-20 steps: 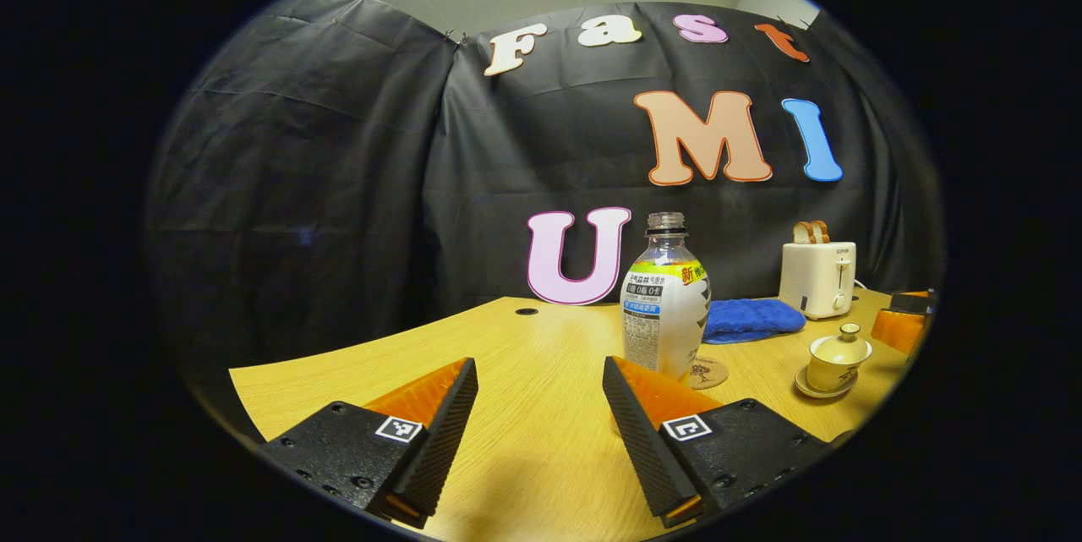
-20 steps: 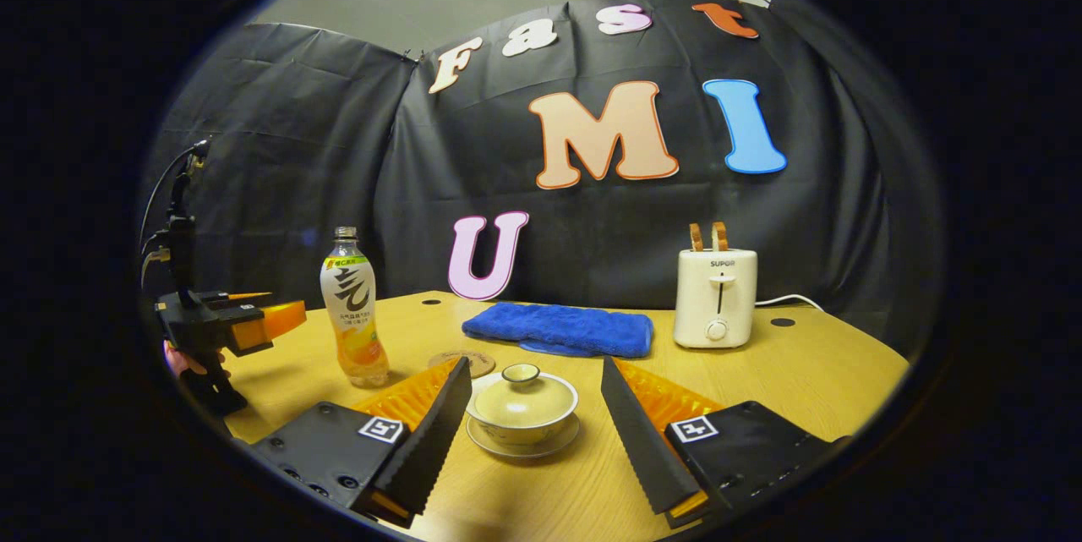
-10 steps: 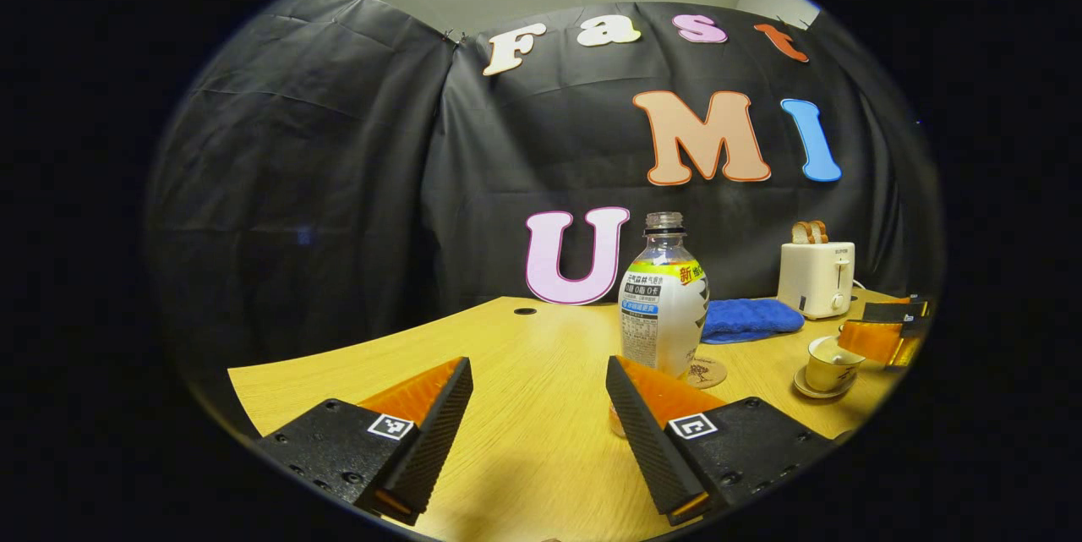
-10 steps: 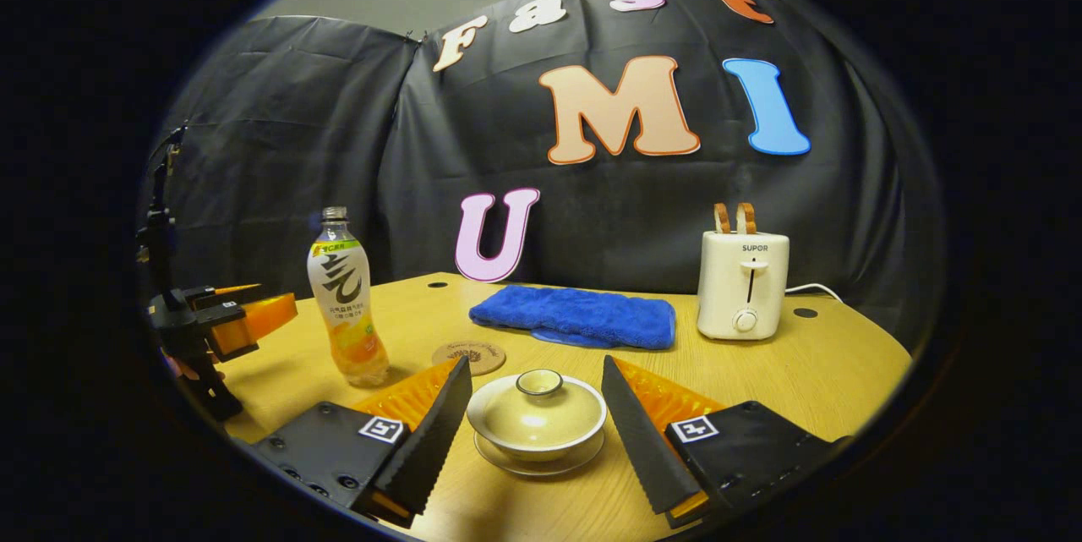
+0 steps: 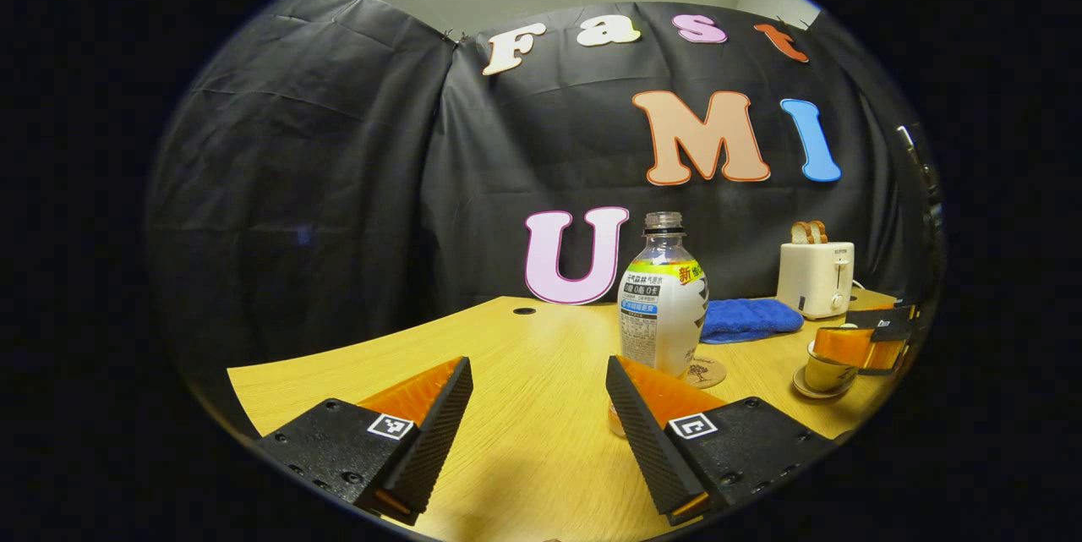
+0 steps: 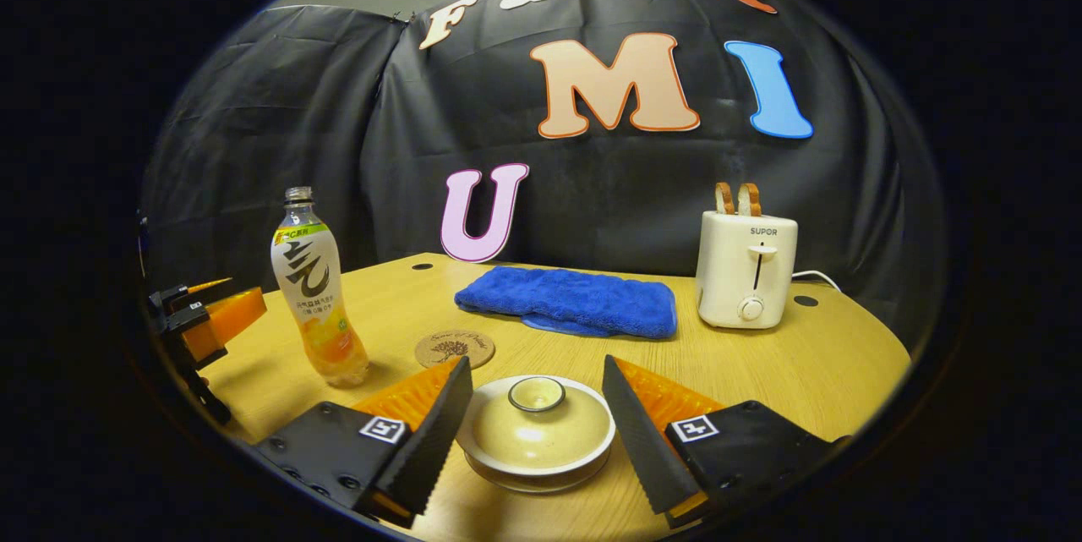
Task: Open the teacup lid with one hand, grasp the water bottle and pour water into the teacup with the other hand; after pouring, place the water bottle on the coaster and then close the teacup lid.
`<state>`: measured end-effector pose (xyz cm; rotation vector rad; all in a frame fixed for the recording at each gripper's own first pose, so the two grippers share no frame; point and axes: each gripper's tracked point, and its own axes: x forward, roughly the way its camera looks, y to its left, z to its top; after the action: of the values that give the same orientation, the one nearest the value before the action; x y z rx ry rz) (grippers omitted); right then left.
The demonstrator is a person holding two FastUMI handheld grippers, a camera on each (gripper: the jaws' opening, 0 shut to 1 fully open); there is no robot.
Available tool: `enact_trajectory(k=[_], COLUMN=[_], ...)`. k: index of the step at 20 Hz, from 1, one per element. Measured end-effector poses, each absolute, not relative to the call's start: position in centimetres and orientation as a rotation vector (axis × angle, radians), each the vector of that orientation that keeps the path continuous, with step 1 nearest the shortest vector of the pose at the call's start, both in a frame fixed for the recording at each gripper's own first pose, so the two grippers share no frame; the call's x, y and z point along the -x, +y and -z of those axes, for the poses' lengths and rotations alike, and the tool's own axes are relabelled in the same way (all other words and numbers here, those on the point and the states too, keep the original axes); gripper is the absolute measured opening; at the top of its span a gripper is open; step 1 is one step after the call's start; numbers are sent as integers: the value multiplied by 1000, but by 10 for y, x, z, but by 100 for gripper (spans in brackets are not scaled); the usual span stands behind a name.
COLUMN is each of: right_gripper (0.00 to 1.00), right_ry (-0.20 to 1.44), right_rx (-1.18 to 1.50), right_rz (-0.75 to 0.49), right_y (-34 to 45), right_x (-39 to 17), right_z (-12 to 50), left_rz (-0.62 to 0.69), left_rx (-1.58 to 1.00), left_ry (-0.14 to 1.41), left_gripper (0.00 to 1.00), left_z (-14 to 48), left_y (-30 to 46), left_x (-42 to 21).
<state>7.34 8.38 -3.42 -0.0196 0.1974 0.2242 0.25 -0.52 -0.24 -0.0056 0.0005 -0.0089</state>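
I hold my right gripper point(image 6: 534, 432) open, fingers flanking the cream ceramic teacup lid point(image 6: 536, 424) to lift it. My left gripper point(image 5: 539, 432), also open, waits with the clear plastic water bottle point(image 5: 664, 305) at one o'clock, ready for pouring.

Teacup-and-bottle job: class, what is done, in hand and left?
Done: nothing. The lid sits on the teacup.
In hand: the open right gripper straddles it.
Left: lift lid; the open left gripper grasps the water bottle, pours, sets it on the coaster; close.
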Motion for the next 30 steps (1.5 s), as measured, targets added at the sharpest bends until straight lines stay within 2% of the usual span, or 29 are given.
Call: enact_trajectory(k=[2, 4, 5, 8, 9, 10, 12, 13, 30], right_gripper=[81, 72, 77, 63, 62, 39, 38, 33, 33], right_ry=[194, 204, 214, 206, 196, 191, 187, 187, 23], right_rx=[22, 27, 29, 28, 34, 42, 52, 53, -3], right_rz=[-215, -205, -203, -214, -221, -217, -212, -213, -221], right_y=[83, 83, 83, 85, 89, 88, 87, 86, 72], right_x=[-76, -77, -80, -79, -81, -79, -80, -80, -44], right_z=[34, 36, 39, 36, 36, 34, 34, 35, 6], left_rz=[11, 12, 12, 12, 13, 13, 13, 14, 15], left_rx=[6, 6, 6, 7, 7, 7, 7, 7, 7], left_ry=[1, 0, 1, 1, 1, 1, 0, 0, -2], left_gripper=[93, 93, 93, 93, 93, 93, 93, 93, 93], left_z=[2, 2, 2, 3, 2, 2, 3, 3, 3], left_y=[-5, -5, -5, -6, -6, -6, -6, -6, -7], left_x=[-2, -2, -2, -2, -2, -2, -3, -3, -3])
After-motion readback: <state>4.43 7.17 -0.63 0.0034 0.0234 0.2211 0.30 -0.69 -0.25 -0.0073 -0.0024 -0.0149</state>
